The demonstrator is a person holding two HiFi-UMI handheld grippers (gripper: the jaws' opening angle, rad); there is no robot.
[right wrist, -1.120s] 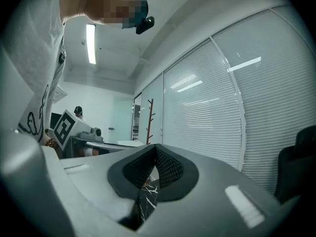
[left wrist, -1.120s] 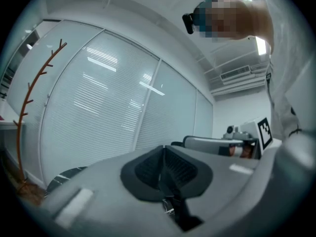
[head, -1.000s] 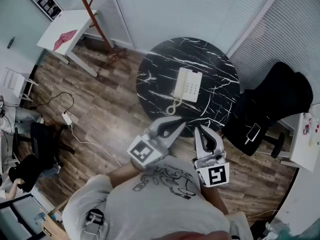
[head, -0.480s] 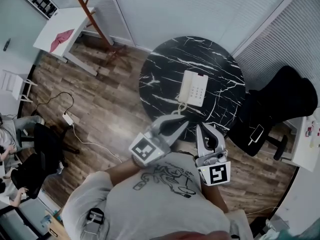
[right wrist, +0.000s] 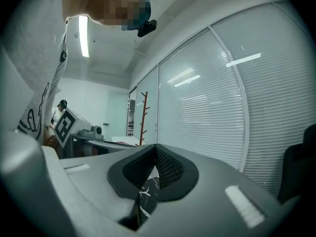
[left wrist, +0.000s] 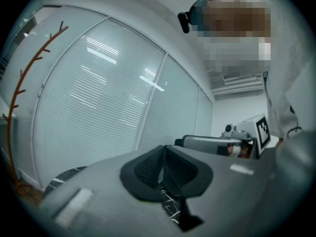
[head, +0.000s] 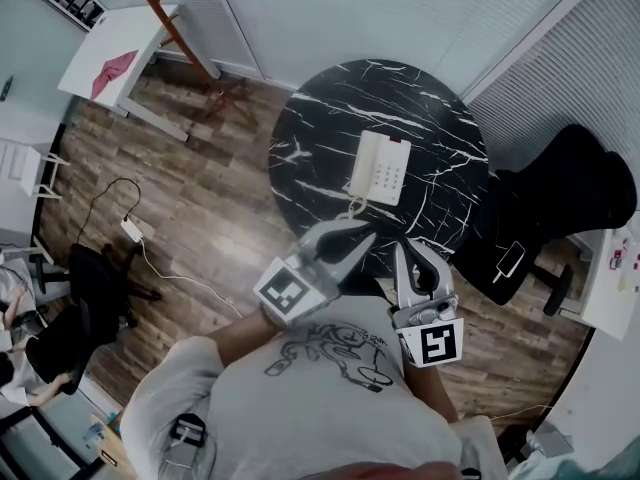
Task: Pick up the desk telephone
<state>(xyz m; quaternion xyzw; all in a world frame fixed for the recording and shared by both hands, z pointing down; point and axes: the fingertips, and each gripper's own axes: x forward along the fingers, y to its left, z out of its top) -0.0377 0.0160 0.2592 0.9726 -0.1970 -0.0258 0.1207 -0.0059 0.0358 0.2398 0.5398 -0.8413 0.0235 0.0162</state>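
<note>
A white desk telephone (head: 378, 167) with a coiled cord lies on the round black marble table (head: 310, 133) in the head view. Both grippers hover at the table's near edge, short of the phone. My left gripper (head: 366, 234) is shut with nothing between its jaws. My right gripper (head: 416, 248) is also shut and empty. In the left gripper view the closed black pads (left wrist: 165, 174) meet, with a sliver of marble below them. The right gripper view shows its closed pads (right wrist: 155, 171) the same way. The phone itself is hidden in both gripper views.
A black office chair (head: 560, 203) with a phone on its seat stands right of the table. A white side table (head: 120, 53) and a wooden coat stand (head: 165, 13) are at the upper left. A power strip with cable (head: 132, 230) lies on the wood floor. Blinds cover the far wall.
Both grippers have moved forward toward the table edge, closer to the telephone. Their jaws stayed shut.
</note>
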